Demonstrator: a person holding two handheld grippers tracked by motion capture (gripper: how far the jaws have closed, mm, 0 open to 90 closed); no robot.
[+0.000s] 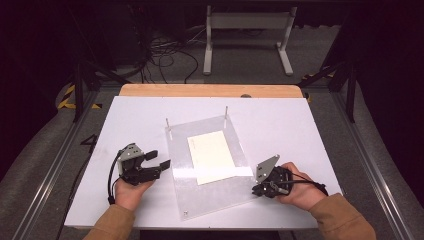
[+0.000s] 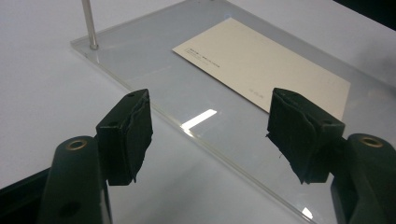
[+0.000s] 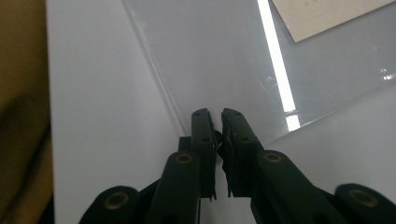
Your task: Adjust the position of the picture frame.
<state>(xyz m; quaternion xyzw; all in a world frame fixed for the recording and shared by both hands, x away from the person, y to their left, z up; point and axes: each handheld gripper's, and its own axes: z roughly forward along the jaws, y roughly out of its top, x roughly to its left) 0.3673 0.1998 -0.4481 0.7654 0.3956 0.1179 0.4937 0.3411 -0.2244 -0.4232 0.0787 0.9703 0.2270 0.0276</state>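
Now the clear plate (image 1: 210, 167) lies between the spread left tool (image 1: 161, 159) and the closed right tool (image 1: 256, 190).

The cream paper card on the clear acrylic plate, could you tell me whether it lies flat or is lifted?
Flat: the cream paper card rests fully on the clear acrylic plate, with no edge raised.

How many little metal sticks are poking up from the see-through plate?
2. One thin metal post stands at the far left corner of the clear acrylic plate; the other post stands at its far right corner. The near corners show small holes, no posts.
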